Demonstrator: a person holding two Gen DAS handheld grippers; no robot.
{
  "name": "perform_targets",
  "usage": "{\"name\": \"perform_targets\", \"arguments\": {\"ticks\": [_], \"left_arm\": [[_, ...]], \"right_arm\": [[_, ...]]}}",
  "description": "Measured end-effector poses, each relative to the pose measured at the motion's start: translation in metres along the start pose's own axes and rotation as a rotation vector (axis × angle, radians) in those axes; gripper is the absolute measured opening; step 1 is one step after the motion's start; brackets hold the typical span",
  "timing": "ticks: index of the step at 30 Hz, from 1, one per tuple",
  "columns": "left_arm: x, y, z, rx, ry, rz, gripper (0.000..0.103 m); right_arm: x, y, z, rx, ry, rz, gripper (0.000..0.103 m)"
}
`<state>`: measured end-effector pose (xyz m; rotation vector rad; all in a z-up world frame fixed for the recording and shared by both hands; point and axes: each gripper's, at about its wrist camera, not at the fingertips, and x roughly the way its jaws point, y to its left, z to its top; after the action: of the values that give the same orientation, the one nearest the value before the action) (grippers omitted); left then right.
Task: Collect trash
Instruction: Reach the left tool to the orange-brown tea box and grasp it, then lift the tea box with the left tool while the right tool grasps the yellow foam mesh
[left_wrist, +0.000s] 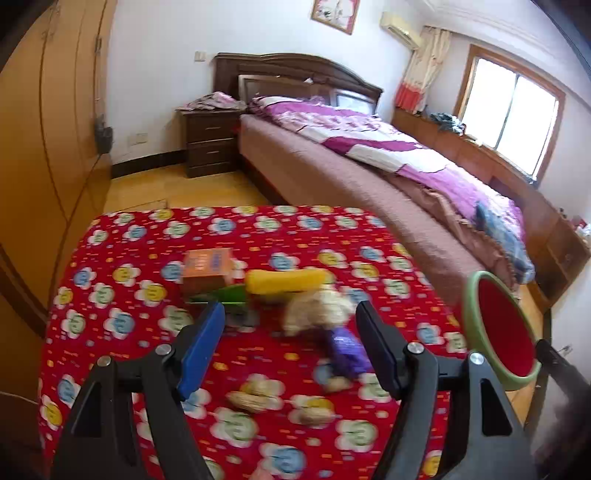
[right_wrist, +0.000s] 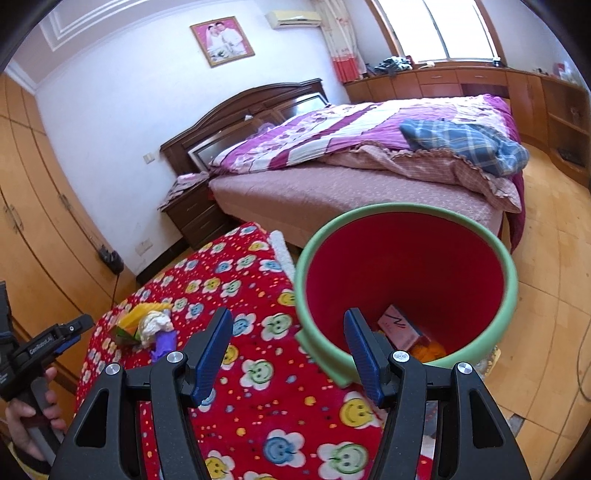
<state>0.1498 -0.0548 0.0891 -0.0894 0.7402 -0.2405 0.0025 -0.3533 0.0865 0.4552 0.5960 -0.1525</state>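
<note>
On the red flowered tablecloth (left_wrist: 122, 369) lie an orange box (left_wrist: 207, 271), a yellow-and-green wrapper (left_wrist: 284, 281), a crumpled white paper ball (left_wrist: 319, 312), a purple wrapper (left_wrist: 347, 350) and peanut shells (left_wrist: 255, 397). My left gripper (left_wrist: 290, 339) is open and empty, just short of the paper ball and purple wrapper. A green-rimmed red bin (right_wrist: 406, 258) stands tilted at the table's right edge; it also shows in the left wrist view (left_wrist: 502, 328). A pink box (right_wrist: 400, 326) and orange scraps lie inside. My right gripper (right_wrist: 288, 350) is open and empty, its right finger over the bin's near rim.
A bed with a purple quilt (left_wrist: 369, 140) stands beyond the table. A dark nightstand (left_wrist: 210, 140) is by its head. Wooden wardrobes (left_wrist: 44, 129) line the left wall. Wooden floor (right_wrist: 546, 295) lies right of the bin. The left gripper (right_wrist: 70, 332) shows in the right wrist view.
</note>
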Motion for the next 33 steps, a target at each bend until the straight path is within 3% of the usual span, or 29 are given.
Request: {"name": "perform_targets", "arguments": {"ticks": [8,26,27,29,33], "left_arm": [[0.025,0.050,0.024,-0.035,-0.013,0.097,0.073],[0.128,0.073,0.033,-0.050,0.168,0.140,0.073],[0.130,0.077,0.031,-0.075,0.180,0.133,0.071],[0.133,0.082,0.029,-0.123,0.194,0.100,0.053],[0.126,0.085,0.028,-0.157,0.179,0.057,0.052]], "right_arm": [[0.021,0.014,-0.004,-0.012,0.038,0.000,0.064],[0.066,0.021,-0.010,-0.022,0.117,-0.021,0.064],[0.067,0.020,-0.010,-0.021,0.120,-0.022,0.064],[0.067,0.021,-0.011,-0.020,0.124,-0.019,0.064],[0.065,0.027,-0.011,-0.034,0.125,-0.007,0.064]]}}
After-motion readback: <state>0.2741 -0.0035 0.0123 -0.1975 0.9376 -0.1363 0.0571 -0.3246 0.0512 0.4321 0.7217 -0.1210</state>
